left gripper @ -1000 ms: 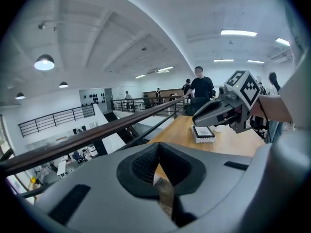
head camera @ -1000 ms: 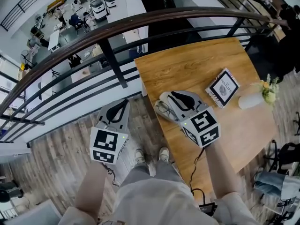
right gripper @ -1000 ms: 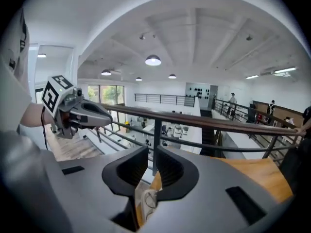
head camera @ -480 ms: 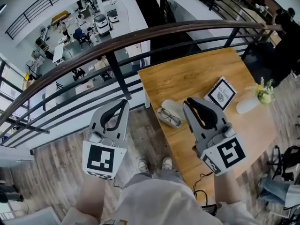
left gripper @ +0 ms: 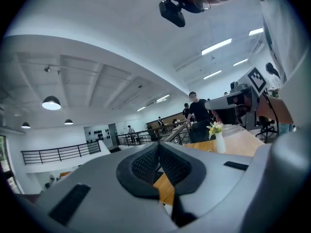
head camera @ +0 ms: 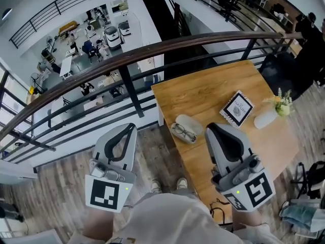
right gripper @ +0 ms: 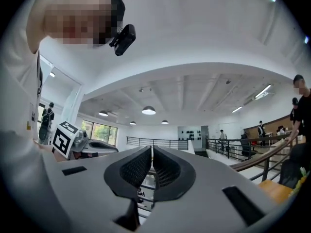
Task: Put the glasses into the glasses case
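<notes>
A pale oval glasses case (head camera: 190,121) lies near the left edge of the wooden table (head camera: 213,88). Dark-rimmed glasses (head camera: 183,132) rest on its near half. My right gripper (head camera: 213,128) hovers to the right of the case and apart from it. It points level, its jaws are closing to a thin slit, and nothing is between them (right gripper: 152,152). My left gripper (head camera: 130,129) is held over the floor to the left of the table. Its pads meet with nothing between them (left gripper: 158,147).
A small book (head camera: 237,108) and a white vase with flowers (head camera: 269,117) stand on the table's right half. A dark curved railing (head camera: 127,52) runs behind the table, with a drop to a lower floor beyond. My shoes (head camera: 167,185) stand on the wood floor.
Both grippers have risen and drawn back towards me. The right one has left the case, which now lies uncovered with the glasses on it, and its jaws have narrowed.
</notes>
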Demonstrator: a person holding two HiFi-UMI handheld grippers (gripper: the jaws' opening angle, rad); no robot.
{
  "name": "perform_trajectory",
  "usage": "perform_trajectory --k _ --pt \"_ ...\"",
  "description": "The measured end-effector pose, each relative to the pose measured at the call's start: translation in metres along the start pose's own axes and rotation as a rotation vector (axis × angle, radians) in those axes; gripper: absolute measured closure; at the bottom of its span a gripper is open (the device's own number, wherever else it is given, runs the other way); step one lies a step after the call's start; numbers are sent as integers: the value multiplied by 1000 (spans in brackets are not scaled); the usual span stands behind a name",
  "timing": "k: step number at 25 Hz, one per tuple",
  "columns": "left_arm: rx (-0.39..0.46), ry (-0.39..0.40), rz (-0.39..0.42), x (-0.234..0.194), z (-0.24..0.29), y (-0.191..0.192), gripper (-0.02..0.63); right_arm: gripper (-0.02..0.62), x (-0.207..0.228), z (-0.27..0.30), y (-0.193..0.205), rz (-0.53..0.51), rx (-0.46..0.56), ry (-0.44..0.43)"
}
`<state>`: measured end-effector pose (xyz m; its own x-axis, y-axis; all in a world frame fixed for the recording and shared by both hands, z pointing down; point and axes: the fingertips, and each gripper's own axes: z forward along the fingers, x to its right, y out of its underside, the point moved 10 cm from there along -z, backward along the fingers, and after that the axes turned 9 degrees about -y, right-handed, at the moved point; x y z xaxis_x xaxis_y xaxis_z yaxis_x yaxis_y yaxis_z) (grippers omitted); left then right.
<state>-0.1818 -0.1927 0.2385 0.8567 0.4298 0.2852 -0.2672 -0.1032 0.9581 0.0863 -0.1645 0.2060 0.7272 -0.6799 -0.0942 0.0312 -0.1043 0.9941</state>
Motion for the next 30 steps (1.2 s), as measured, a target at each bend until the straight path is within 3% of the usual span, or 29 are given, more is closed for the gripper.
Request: perform_trajectory --k 3,7,15,30 --pt "20 -4 4 -1 -13 -3 589 560 -11 -6 -1 21 11 -6" --pt "40 -1 24 2 -21 0 589 568 -22 -5 3 -30 -1 -20" --pt "-19 10 4 7 -20 13 589 571 -27 2 16 -29 -29 -59" --pt "-38 -4 -18 6 -21 11 589 570 -26 -2 18 -30 -63 -50"
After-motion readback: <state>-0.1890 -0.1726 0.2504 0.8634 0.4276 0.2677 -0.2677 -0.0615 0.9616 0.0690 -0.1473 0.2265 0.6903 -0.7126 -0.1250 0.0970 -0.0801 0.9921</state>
